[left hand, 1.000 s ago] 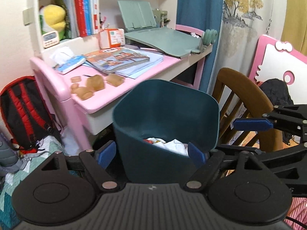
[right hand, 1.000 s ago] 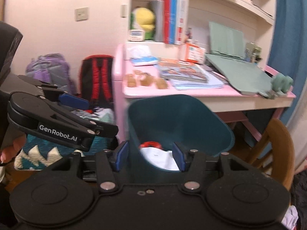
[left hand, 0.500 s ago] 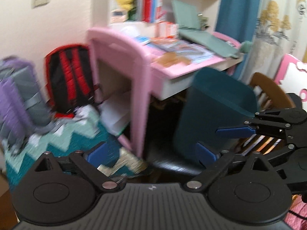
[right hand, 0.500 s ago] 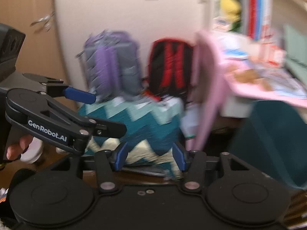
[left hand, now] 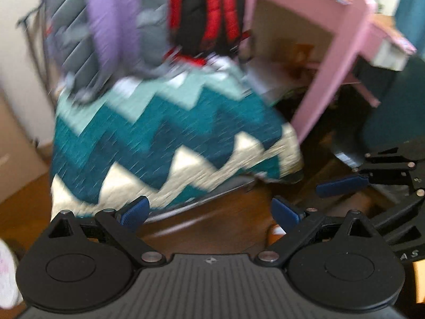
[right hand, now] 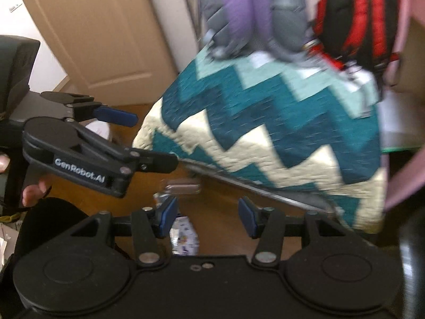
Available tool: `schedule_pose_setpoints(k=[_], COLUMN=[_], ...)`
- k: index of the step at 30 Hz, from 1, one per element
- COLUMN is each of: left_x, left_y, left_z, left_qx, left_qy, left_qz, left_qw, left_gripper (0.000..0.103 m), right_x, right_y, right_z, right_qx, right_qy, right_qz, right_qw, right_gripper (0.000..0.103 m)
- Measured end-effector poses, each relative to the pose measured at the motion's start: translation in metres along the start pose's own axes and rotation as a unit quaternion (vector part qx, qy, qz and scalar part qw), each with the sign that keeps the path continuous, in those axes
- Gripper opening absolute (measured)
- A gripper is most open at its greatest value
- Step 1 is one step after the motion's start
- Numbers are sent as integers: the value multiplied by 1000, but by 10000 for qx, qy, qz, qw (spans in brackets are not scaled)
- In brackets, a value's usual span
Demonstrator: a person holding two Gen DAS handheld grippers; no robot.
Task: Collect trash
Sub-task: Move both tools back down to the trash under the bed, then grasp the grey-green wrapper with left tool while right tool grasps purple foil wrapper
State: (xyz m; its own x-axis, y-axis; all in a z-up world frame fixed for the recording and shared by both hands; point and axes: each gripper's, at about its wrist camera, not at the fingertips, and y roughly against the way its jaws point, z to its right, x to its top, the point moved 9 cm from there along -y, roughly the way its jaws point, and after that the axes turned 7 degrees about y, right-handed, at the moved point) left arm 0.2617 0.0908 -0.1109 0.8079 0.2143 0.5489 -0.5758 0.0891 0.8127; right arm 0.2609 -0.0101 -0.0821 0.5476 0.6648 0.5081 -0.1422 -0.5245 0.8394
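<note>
Backpacks, two: one purple-grey backpack (right hand: 247, 13), one red-black backpack (right hand: 356, 24), above one zigzag quilt (right hand: 279, 133). Both my left gripper (left hand: 209, 211) and right gripper (right hand: 207, 216) gape empty. One printed wrapper (right hand: 183, 236) lies at seven o'clock under my right jaws.

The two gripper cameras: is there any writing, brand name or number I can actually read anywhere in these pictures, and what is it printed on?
"GenRobot.AI": white letters on the side of the left gripper, seen from the right wrist camera.
Letters ending in "AS": on the right gripper at the edge of the left wrist view, cut off, not fully readable.
Small printed wrapper on the floor: print too blurred to read.
White label on the door frame: too small to read.
</note>
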Motion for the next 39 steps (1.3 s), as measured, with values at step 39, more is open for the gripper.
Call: schedule_pose_setpoints(k=[39], left_x=[-284], left_y=[-329], left_z=[-368], left_qx=[1683], left_qy=[3247], left_qz=[-2277], left_qw=[9024], left_gripper=[98], right_x=[-151], right_y=[-465], right_z=[-90], right_qx=[870], right_qy=[592], right_qz=[-2787], right_qw=[9546], right_gripper=[51])
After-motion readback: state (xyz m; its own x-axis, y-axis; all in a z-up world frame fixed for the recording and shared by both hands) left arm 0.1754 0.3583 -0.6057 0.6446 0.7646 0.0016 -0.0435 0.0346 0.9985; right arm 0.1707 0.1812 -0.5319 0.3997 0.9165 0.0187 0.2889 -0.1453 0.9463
